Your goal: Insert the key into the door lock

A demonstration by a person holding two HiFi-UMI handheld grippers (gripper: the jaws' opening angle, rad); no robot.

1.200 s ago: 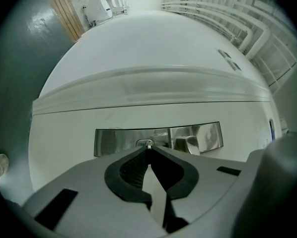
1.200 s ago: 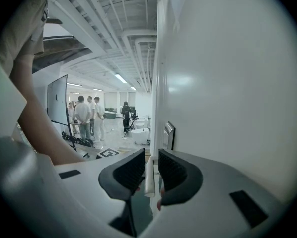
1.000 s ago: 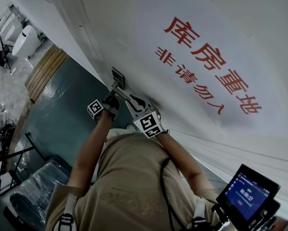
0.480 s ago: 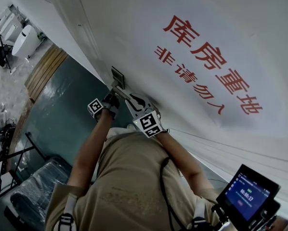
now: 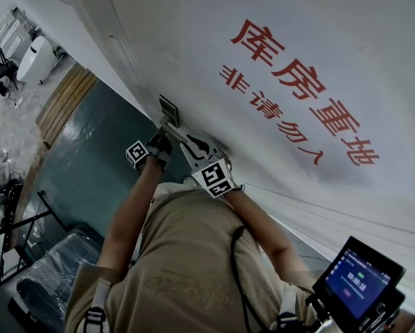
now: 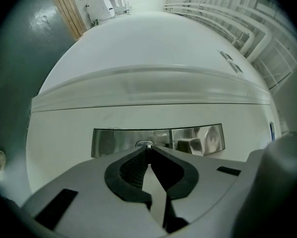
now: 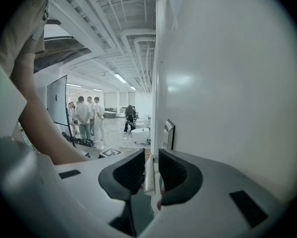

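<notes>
- The key (image 6: 148, 146) is just a thin sliver at the very tips of the left gripper (image 6: 149, 152), fingers squeezed tight on it.
- Right past those tips its end meets the keyhole in the steel lock plate (image 6: 111, 142). Can't tell how deep it is.
- The right gripper (image 7: 151, 170) has its fingers clamped on the pale door handle (image 7: 148, 178), with the white door (image 7: 228, 83) beside them.

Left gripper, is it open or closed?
Shut. The left gripper has its pads pressed together on a thin key, right at the lock plate.
</notes>
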